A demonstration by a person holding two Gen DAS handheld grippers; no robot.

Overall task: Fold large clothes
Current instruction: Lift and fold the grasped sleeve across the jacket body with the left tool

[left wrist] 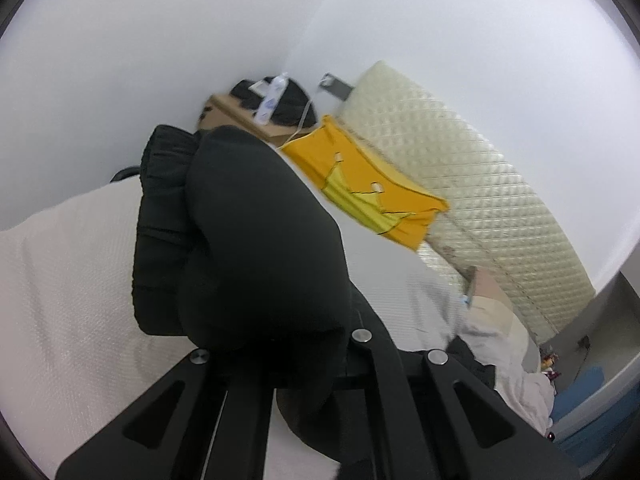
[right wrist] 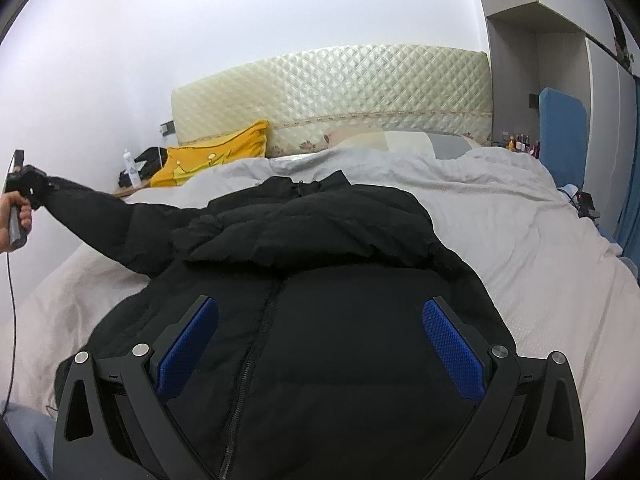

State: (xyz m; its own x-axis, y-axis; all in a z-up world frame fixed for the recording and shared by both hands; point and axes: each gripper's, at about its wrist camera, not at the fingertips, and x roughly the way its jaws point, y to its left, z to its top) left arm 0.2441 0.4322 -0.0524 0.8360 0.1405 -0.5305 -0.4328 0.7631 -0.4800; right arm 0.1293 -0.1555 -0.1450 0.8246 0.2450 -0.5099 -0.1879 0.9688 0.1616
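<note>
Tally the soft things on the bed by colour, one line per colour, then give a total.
Black: 1, the jacket, its sleeve held out by the left gripper.
Yellow: 1, the pillow by the headboard.
White: 1, the blanket under the jacket.
Total: 3.
The right gripper hangs open over the jacket.

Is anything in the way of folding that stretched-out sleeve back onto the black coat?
Nothing visible is. The left gripper holds the sleeve out to the side, and only bare bedsheet and the black coat itself lie between. The yellow pillow sits farther back. The right gripper hangs open over the coat's front.
</note>
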